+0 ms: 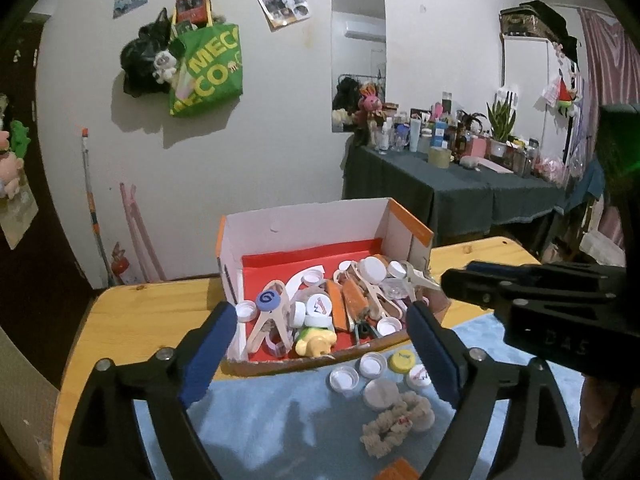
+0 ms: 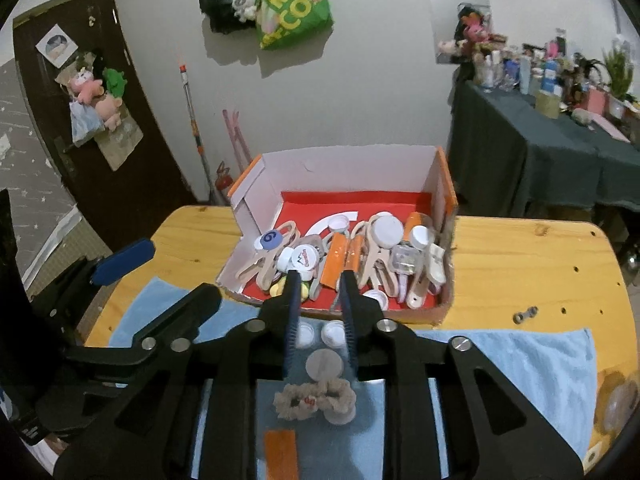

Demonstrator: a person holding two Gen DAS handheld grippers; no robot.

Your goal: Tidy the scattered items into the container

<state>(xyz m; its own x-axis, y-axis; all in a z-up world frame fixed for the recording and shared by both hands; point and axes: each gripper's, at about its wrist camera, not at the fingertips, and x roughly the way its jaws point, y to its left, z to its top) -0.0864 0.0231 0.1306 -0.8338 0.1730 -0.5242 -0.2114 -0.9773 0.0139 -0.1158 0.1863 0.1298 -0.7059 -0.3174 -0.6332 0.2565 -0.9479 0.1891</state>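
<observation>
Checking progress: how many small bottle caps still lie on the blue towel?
4, in a row before the box: two white caps, a yellow cap, a red-logo cap. Others may be hidden.

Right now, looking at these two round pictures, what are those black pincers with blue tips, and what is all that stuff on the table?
Those are hand-held grippers; a person carries one in each hand, each with a camera looking along its fingers. One picture comes from the left gripper, the other from the right gripper. Both are open and hold nothing. On the wooden table a cardboard box already holds clothespins and bottle caps. Still on the blue towel: several caps, including a yellow cap, and a beige scrunchie.
</observation>
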